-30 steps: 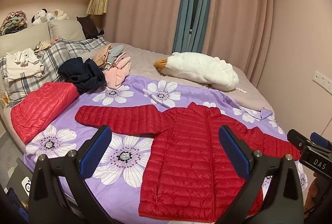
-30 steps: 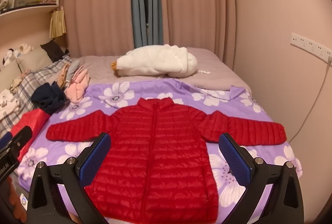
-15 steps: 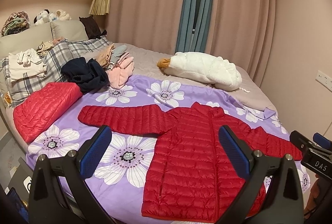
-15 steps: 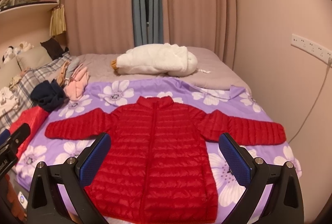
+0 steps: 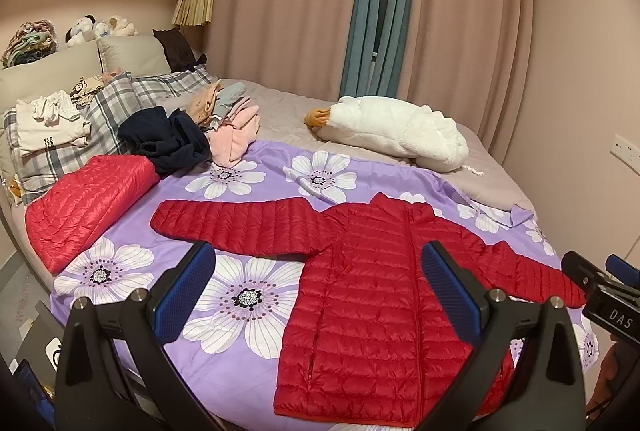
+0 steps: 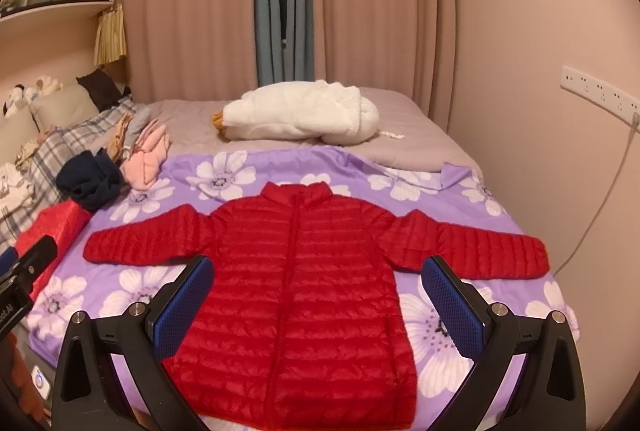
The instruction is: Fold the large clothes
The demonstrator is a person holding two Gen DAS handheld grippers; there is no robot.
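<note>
A red quilted puffer jacket (image 5: 376,291) (image 6: 296,291) lies flat and zipped on a purple flowered sheet (image 5: 248,295) (image 6: 440,327), both sleeves spread out sideways. My left gripper (image 5: 318,283) hovers open above the sheet near the jacket's left sleeve, with nothing between its blue pads. My right gripper (image 6: 318,287) is open too, held above the jacket's lower body and touching nothing. The right gripper's body shows at the right edge of the left wrist view.
A folded red jacket (image 5: 84,207) lies at the bed's left edge. A heap of dark and pink clothes (image 5: 188,139) and a white goose plush (image 5: 392,131) sit farther back. Plaid pillows (image 5: 104,111) are at the left, a wall (image 6: 560,151) at the right.
Both grippers have moved slightly forward and lower toward the bed, so the jacket looks a little larger. Neither gripper has changed its opening. The jacket has not moved.
</note>
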